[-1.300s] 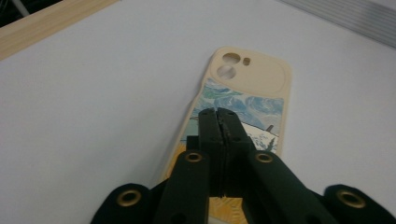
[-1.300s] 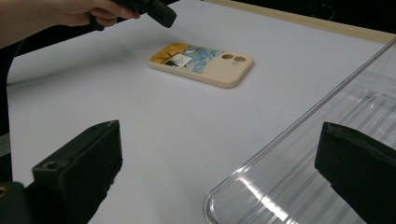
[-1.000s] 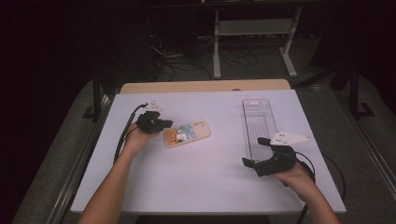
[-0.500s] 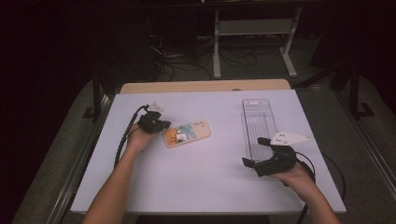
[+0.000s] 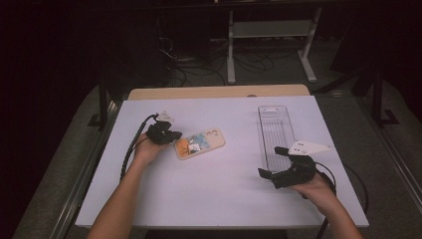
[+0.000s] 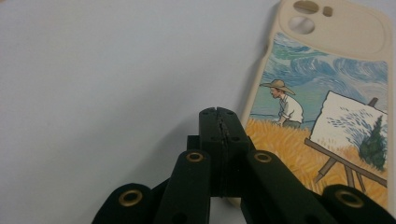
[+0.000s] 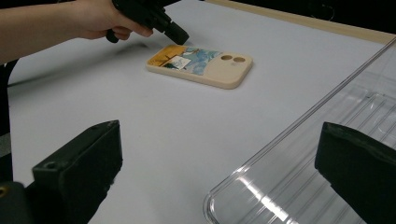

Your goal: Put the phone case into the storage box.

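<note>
1. Your left gripper (image 5: 175, 135) is at the left part of the white worktop (image 5: 219, 199), its fingers (image 6: 219, 135) pressed fully together, nothing between them.
2. In the left gripper view the closed tips are just at the long edge of the phone case (image 6: 327, 116), at the end with the yellow field. If they touch the case or only stand beside it, I cannot tell.
3. The phone case (image 5: 199, 143) lies flat on the worktop, picture side up, approx. in the middle-left area, just beside your left gripper. The picture shows a painter with a hat, an easel and a blue sky. The camera cut-outs are at the end far from your left hand (image 5: 147, 152).
4. Your right gripper (image 5: 271, 162) is at the right part of the worktop, well apart from the case. Its fingers (image 7: 77, 172) stand wide open and hold nothing.
5. A clear plastic tray (image 5: 276, 129) lies lengthwise on the right side, w/ its near end beside the right gripper. In the right gripper view the tray's corner (image 7: 261, 186) is between the two open fingers, but they don't press on it.
</note>
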Demonstrator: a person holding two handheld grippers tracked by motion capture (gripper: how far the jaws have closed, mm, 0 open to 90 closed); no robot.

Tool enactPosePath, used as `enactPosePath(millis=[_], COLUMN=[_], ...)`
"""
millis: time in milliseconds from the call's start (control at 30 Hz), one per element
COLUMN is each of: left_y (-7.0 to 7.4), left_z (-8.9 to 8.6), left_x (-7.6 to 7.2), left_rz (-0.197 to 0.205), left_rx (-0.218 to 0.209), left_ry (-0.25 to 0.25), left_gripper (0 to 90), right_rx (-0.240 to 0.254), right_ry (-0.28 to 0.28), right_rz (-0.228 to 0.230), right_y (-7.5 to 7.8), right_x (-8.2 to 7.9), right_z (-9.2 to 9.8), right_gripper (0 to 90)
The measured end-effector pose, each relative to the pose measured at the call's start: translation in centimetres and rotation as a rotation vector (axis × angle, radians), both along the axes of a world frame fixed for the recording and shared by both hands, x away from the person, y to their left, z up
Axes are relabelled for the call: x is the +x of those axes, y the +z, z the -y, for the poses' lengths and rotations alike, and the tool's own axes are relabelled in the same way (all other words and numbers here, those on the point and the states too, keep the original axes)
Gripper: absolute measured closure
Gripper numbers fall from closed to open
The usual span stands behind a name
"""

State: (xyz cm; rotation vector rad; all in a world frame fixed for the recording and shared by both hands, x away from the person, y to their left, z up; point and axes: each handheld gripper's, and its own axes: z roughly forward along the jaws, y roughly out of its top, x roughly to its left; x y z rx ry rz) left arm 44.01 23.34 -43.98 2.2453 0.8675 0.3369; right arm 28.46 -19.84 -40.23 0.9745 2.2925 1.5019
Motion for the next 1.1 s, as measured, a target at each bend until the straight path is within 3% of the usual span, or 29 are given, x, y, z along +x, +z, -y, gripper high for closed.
enactPosePath(millis=[333, 600, 633, 667, 900, 1100], left_y=[-0.3, -0.5, -0.5, -0.3, 1.7, 3.7], left_z=[-0.5, -0.4, -0.3, -0.4, -0.6, -1.2], left_x=[-2.0, -2.9, -3.0, -2.9, -4.1, -6.4], left_rz=[-0.044, -0.038, -0.047, -0.038, -0.023, -0.011], left_rx=[-0.039, -0.032, -0.052, -0.034, -0.060, -0.125], left_ry=[-0.024, -0.043, -0.027, -0.047, -0.050, -0.051], left_gripper=[89.9, 89.9, 89.9, 89.8, 84.2, 69.8], right_rx=[-0.002, -0.004, -0.004, -0.004, 0.000, -0.003], right_ry=[-0.002, -0.003, -0.002, -0.002, -0.002, -0.003], right_rz=[0.002, 0.003, 0.003, 0.003, 0.001, 0.001], right_y=[0.0, 0.0, 0.0, 0.0, 0.0, 0.0], right_x=[0.0, 0.0, 0.0, 0.0, 0.0, 0.0], right_z=[0.0, 0.0, 0.0, 0.0, 0.0, 0.0], right_gripper=[0.6, 0.6, 0.6, 0.6, 0.6, 0.6])
